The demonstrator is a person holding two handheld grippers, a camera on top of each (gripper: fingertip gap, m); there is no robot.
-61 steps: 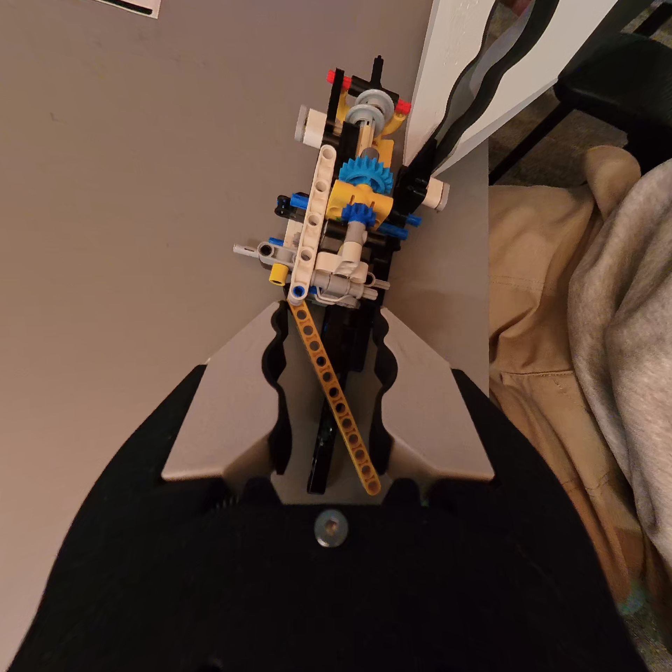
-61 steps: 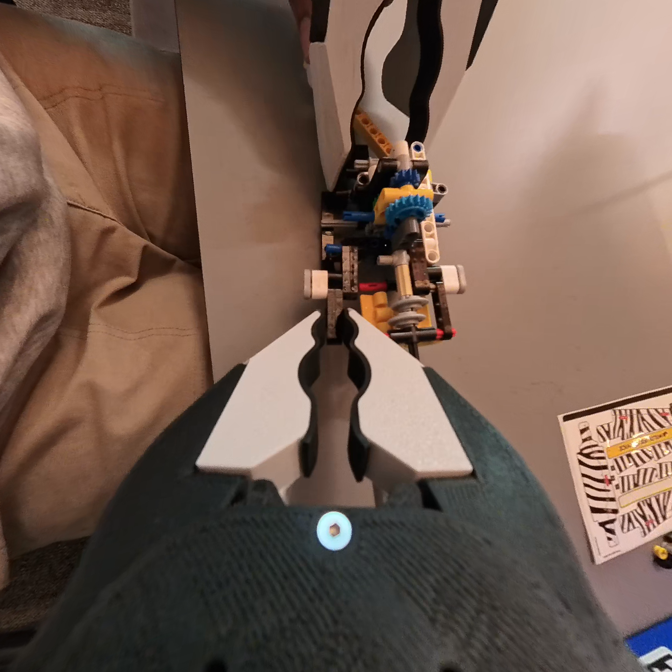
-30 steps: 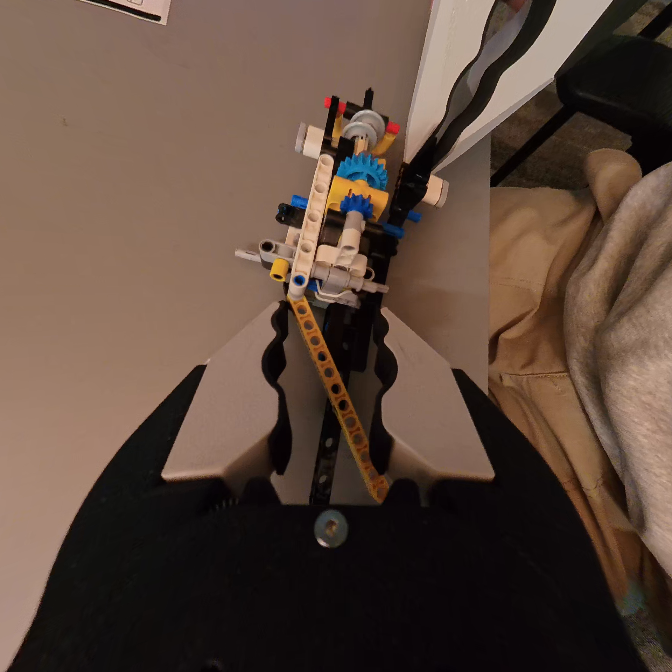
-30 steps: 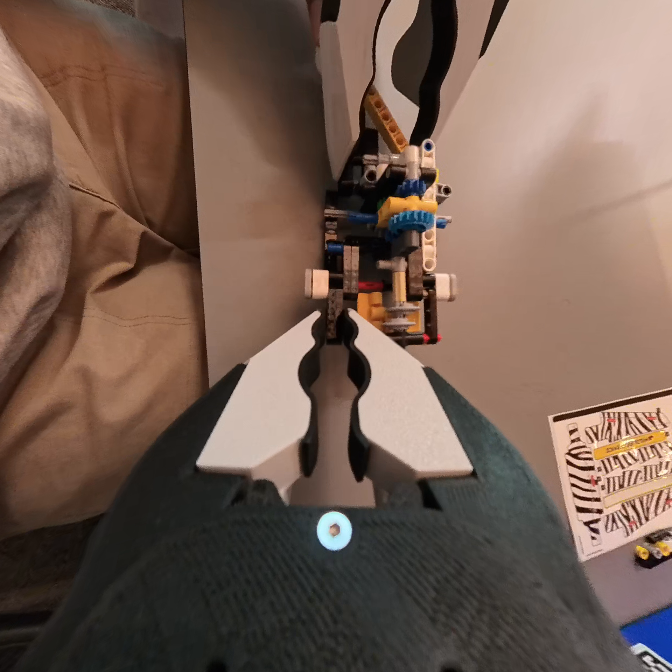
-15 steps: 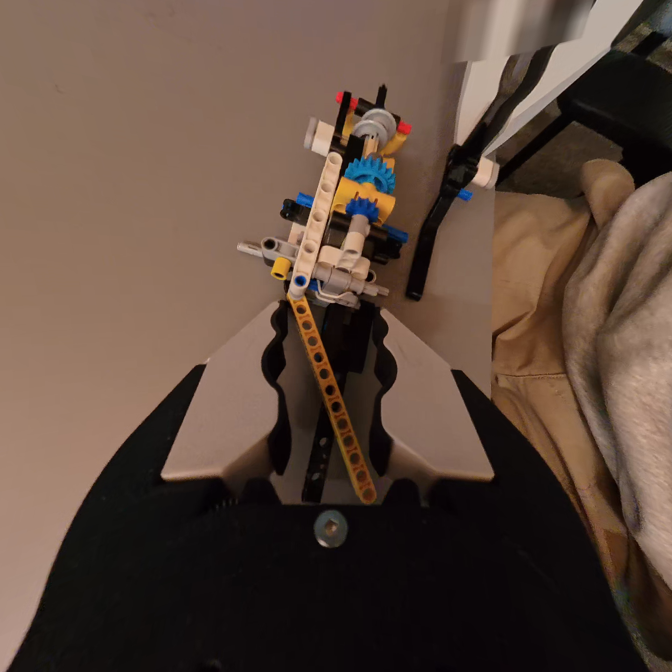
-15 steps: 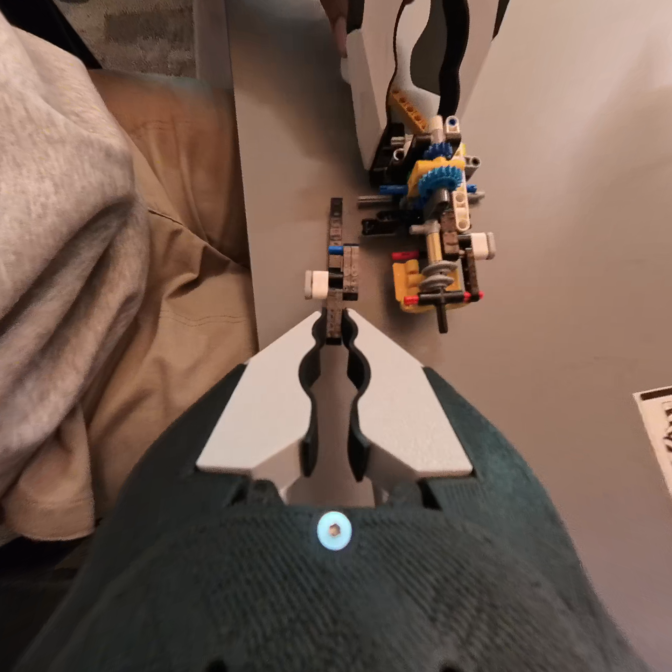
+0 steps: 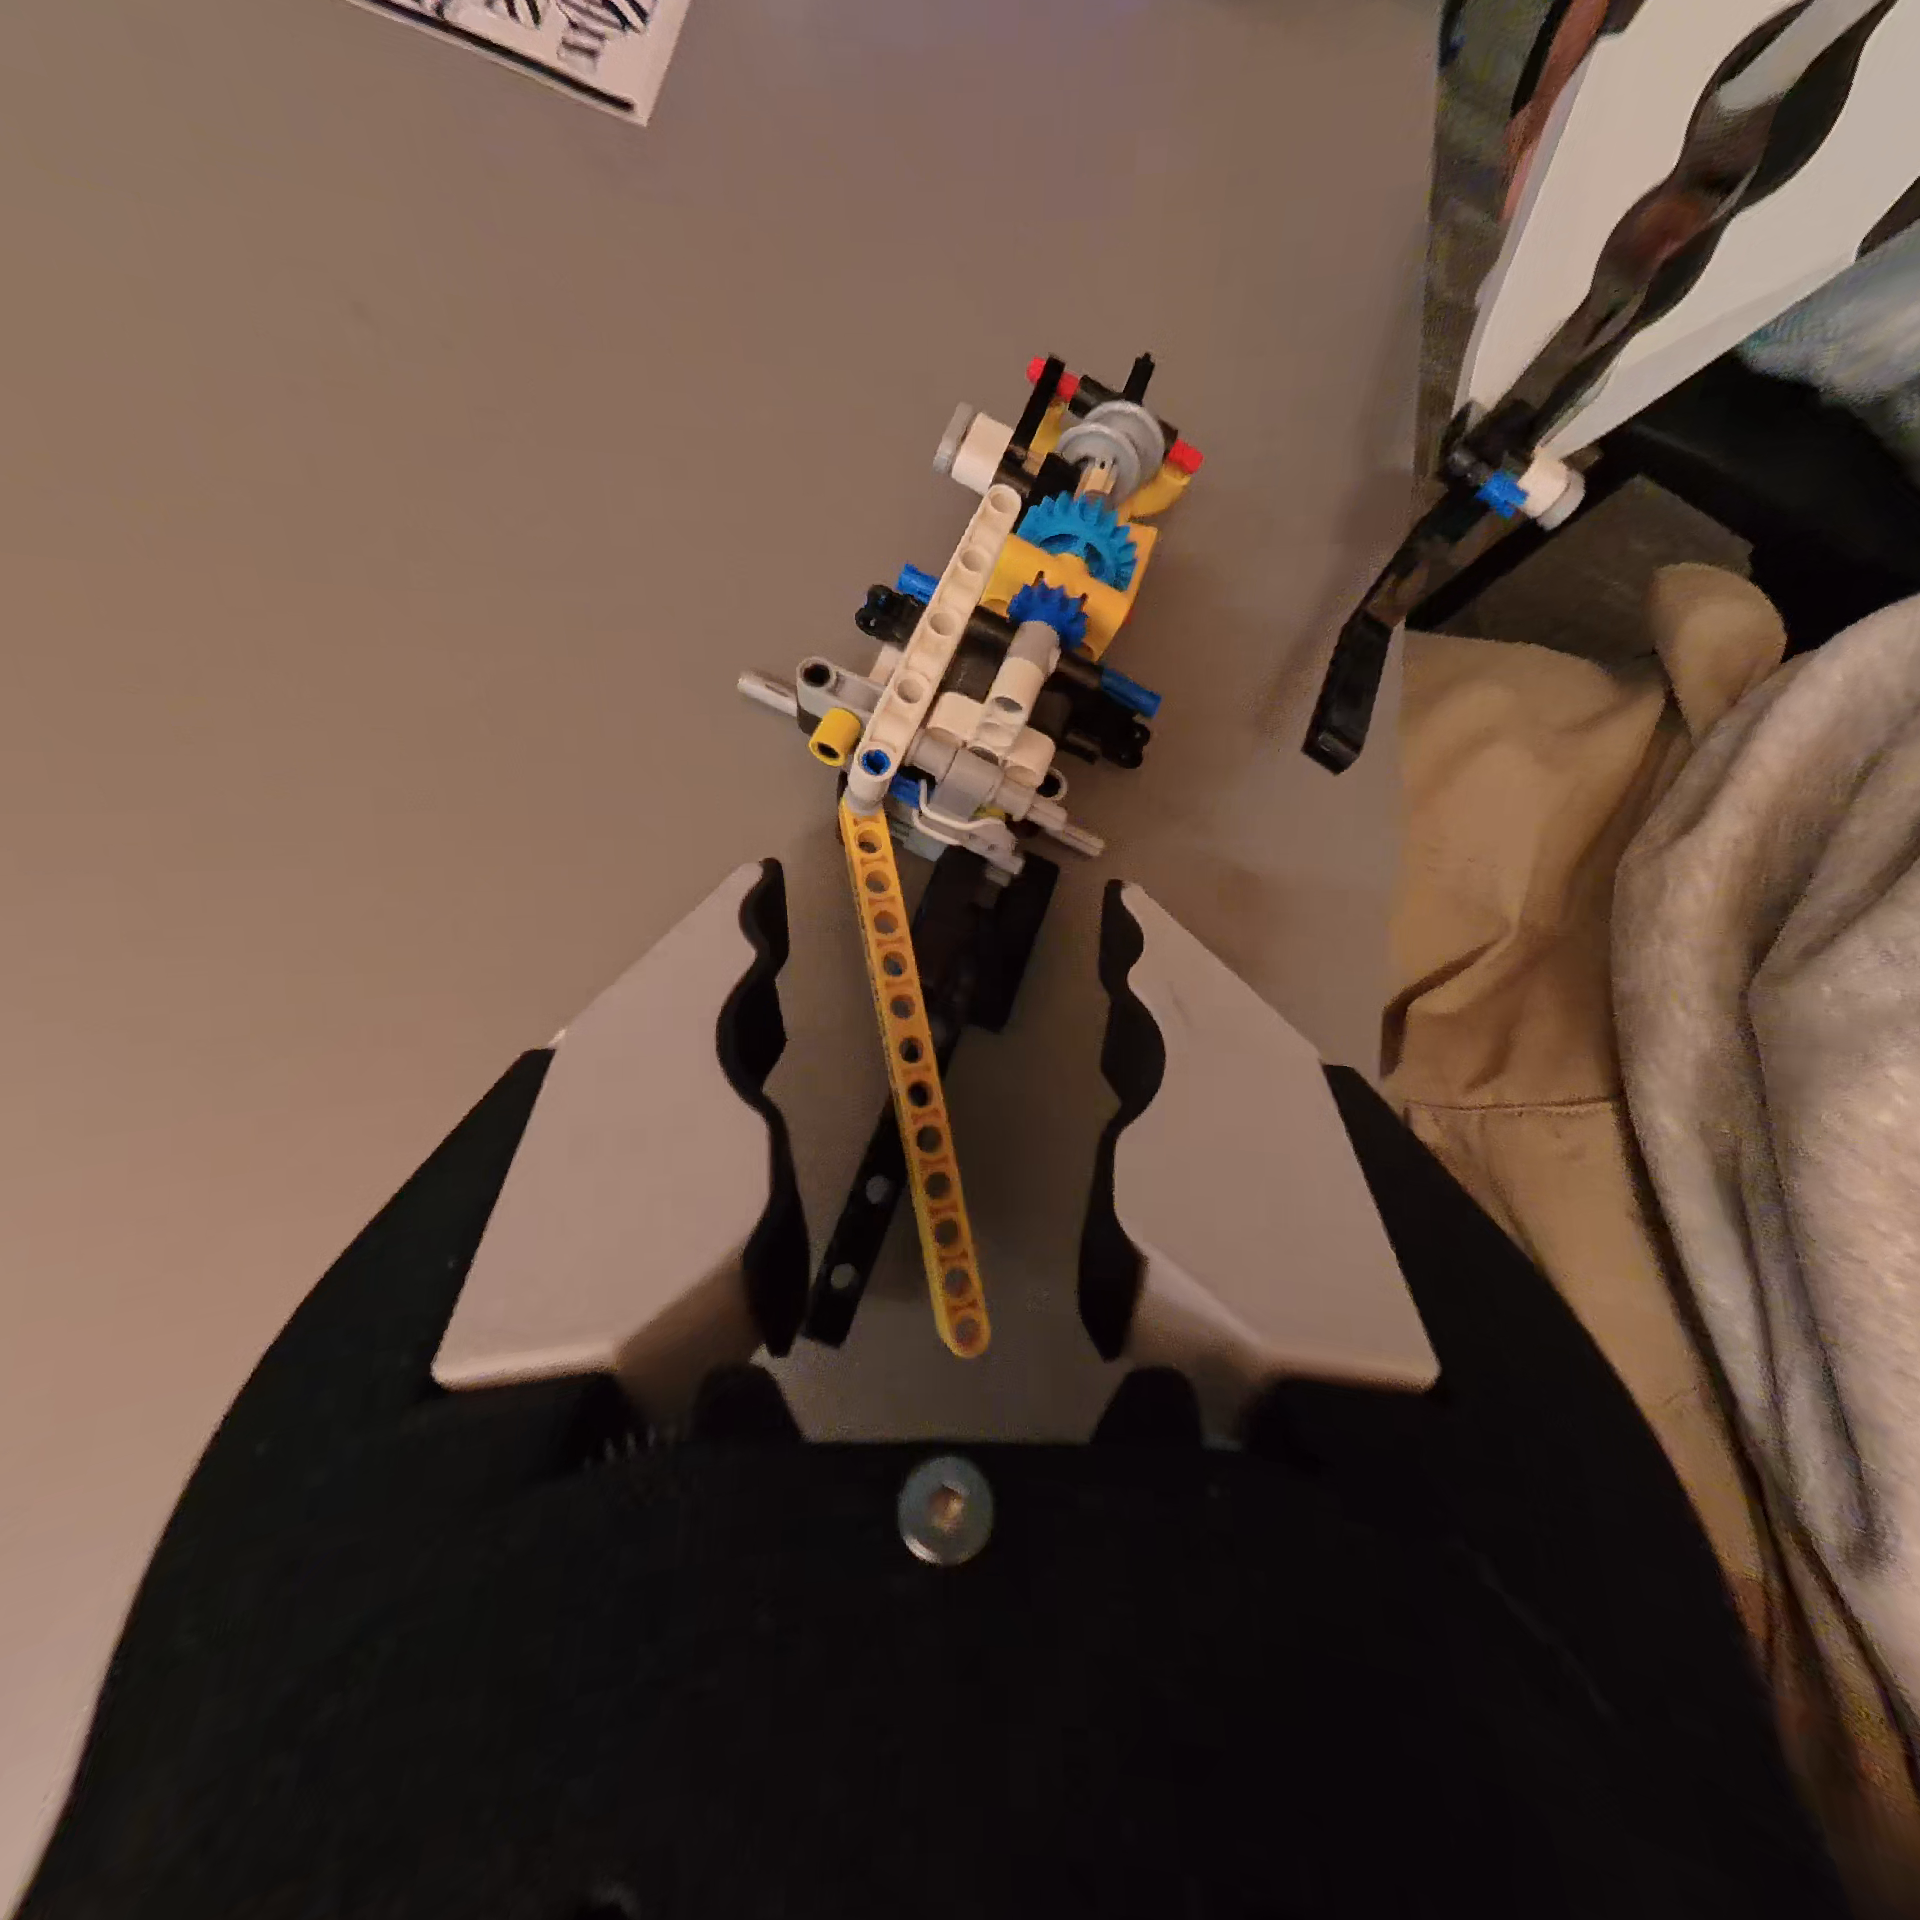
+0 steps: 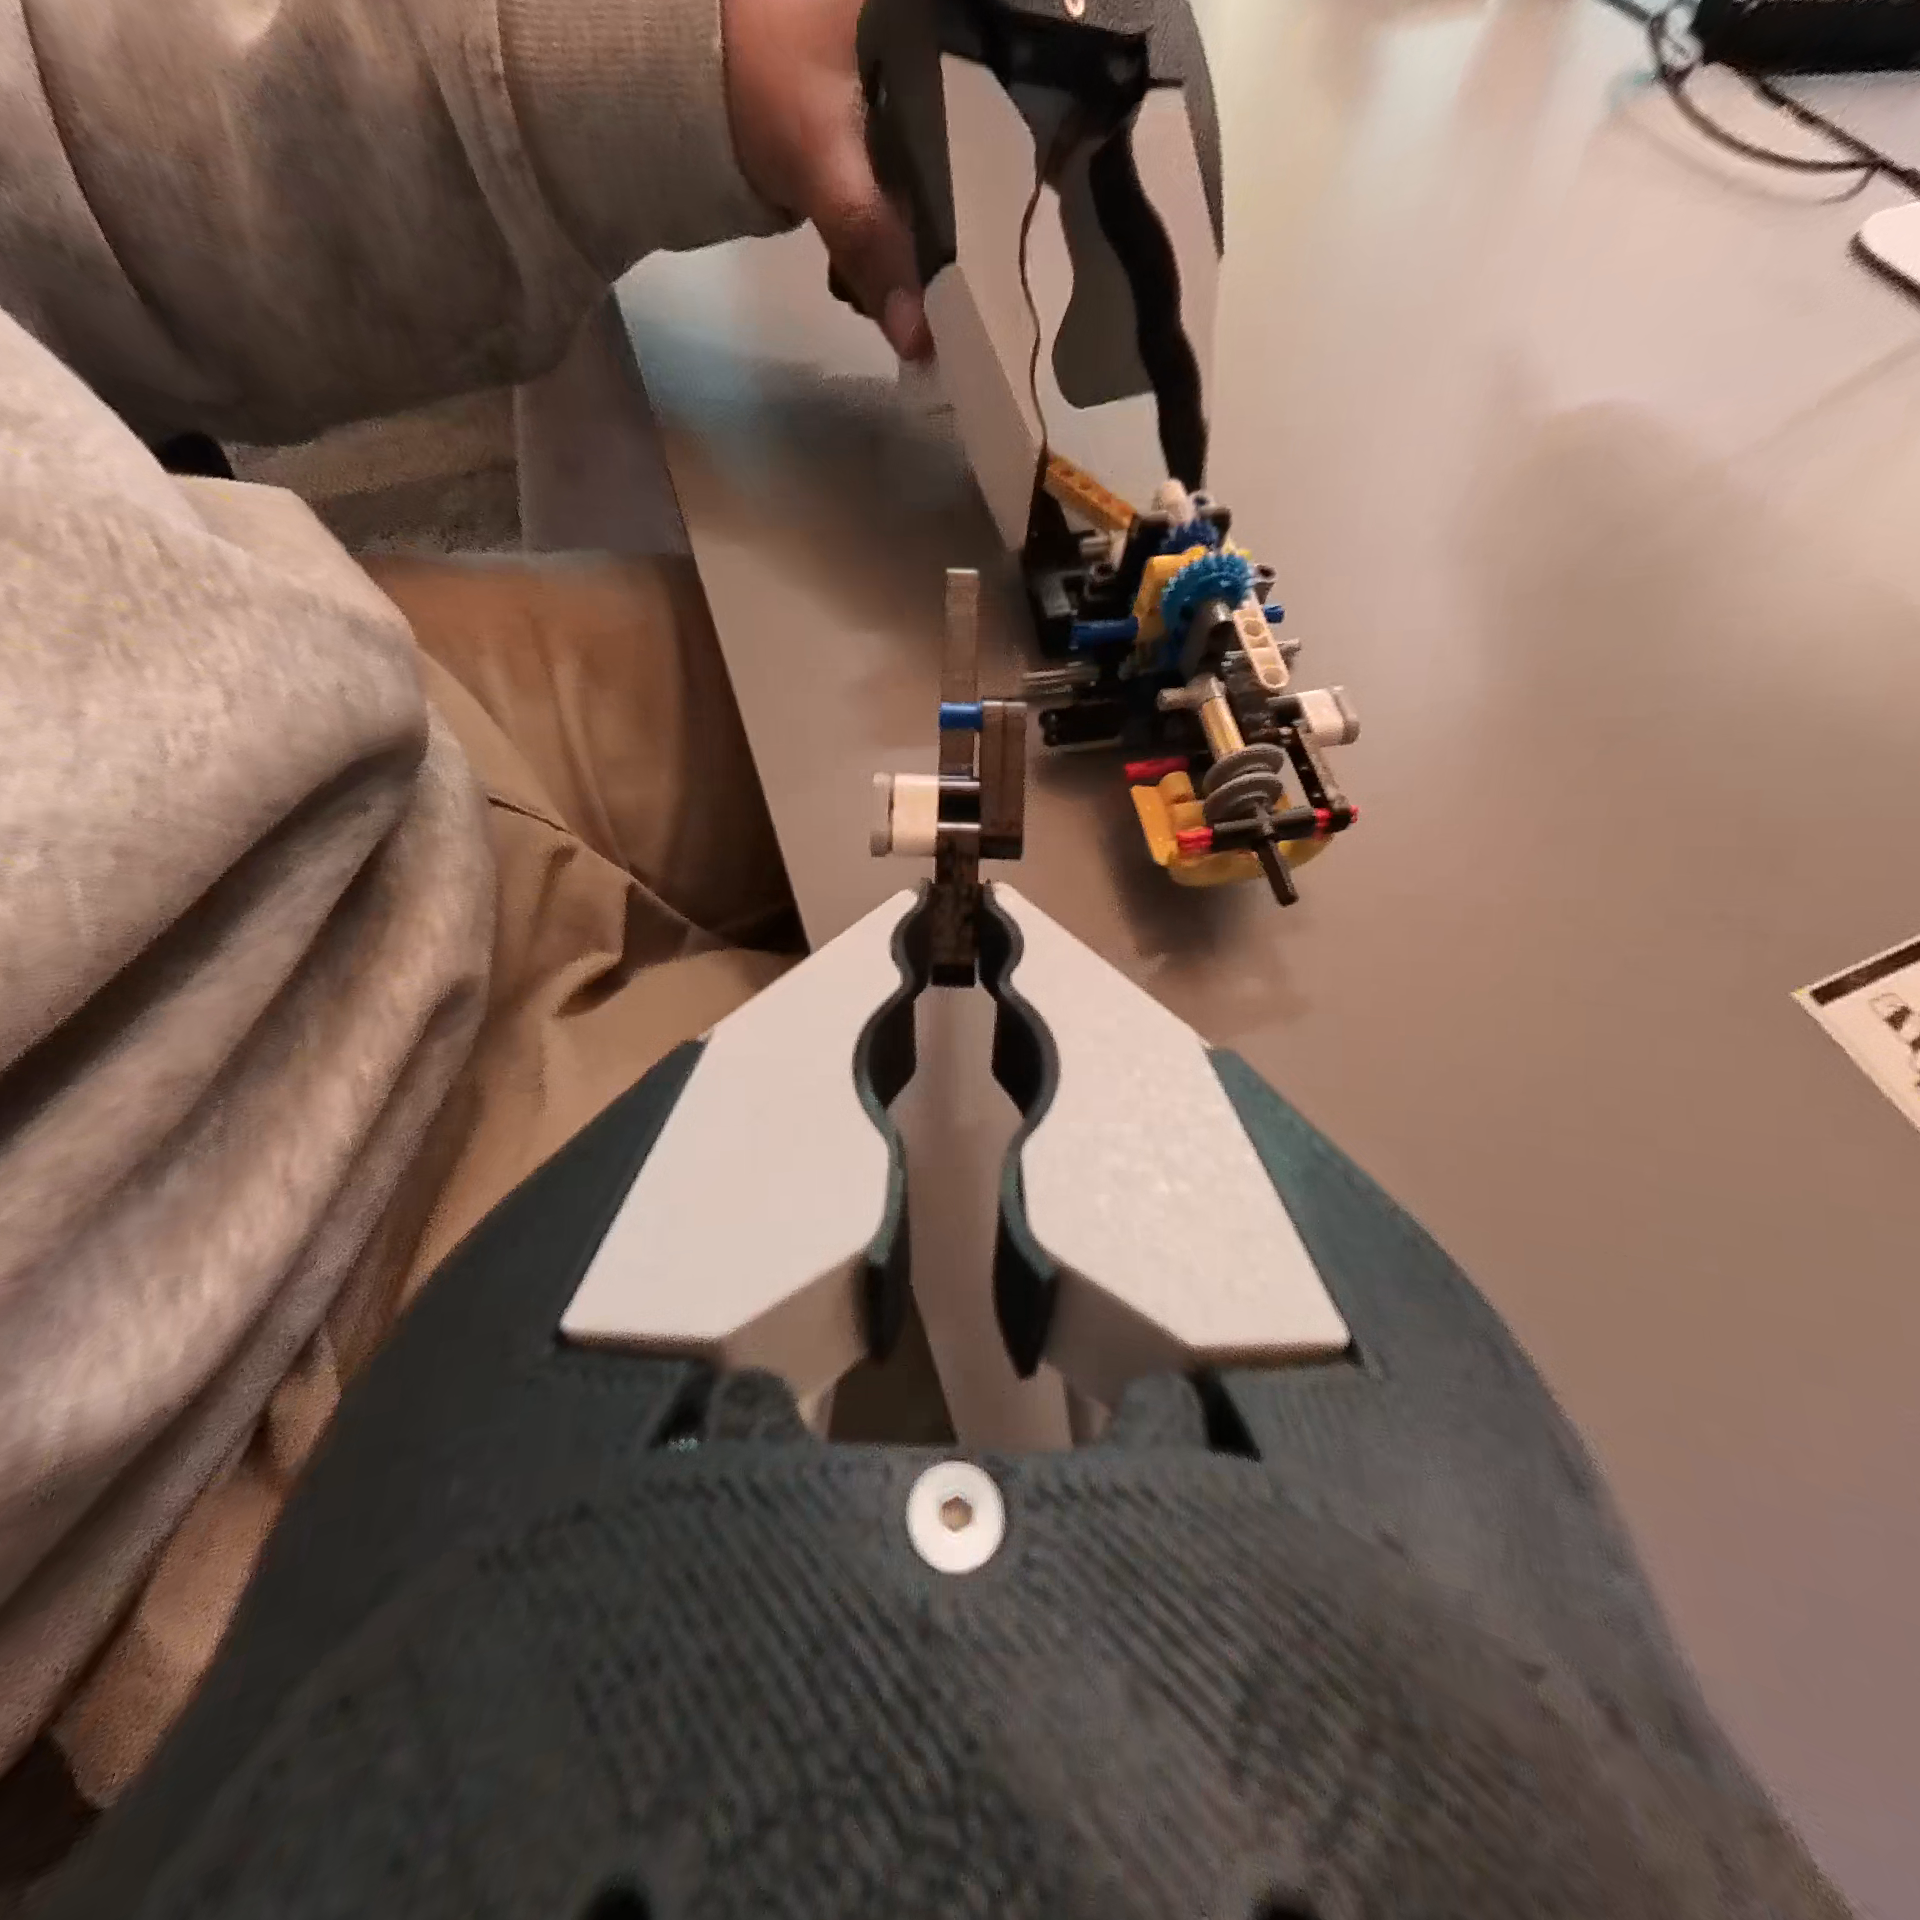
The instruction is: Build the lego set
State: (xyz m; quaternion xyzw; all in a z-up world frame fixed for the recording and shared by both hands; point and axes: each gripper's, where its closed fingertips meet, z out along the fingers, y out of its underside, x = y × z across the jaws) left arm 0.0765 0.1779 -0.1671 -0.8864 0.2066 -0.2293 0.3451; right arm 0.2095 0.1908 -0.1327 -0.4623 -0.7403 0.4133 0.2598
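The lego assembly (image 7: 1018,603), with blue gears, a yellow block and white beams, lies on the grey table (image 7: 416,520). Its long yellow beam (image 7: 914,1081) and a black beam run back between my left gripper's (image 7: 940,883) fingers, which stand apart without touching them. It also shows in the right wrist view (image 8: 1195,675) under the left gripper (image 8: 1091,312). My right gripper (image 8: 961,904) is shut on a black beam piece (image 8: 961,727) with a white bush and a blue pin. It holds the piece off the table near its edge, apart from the assembly. The piece also shows in the left wrist view (image 7: 1361,644).
A striped sticker sheet (image 7: 540,42) lies at the far side of the table and shows in the right wrist view (image 8: 1870,1029). A person's tan trousers (image 8: 623,727), grey sweater (image 8: 208,831) and hand (image 8: 831,187) are beside the table edge. Cables (image 8: 1766,104) lie far right.
My right gripper has drawn the black beam piece away from the assembly's side and lifted it out past the table edge. My left gripper's fingers have spread a little.
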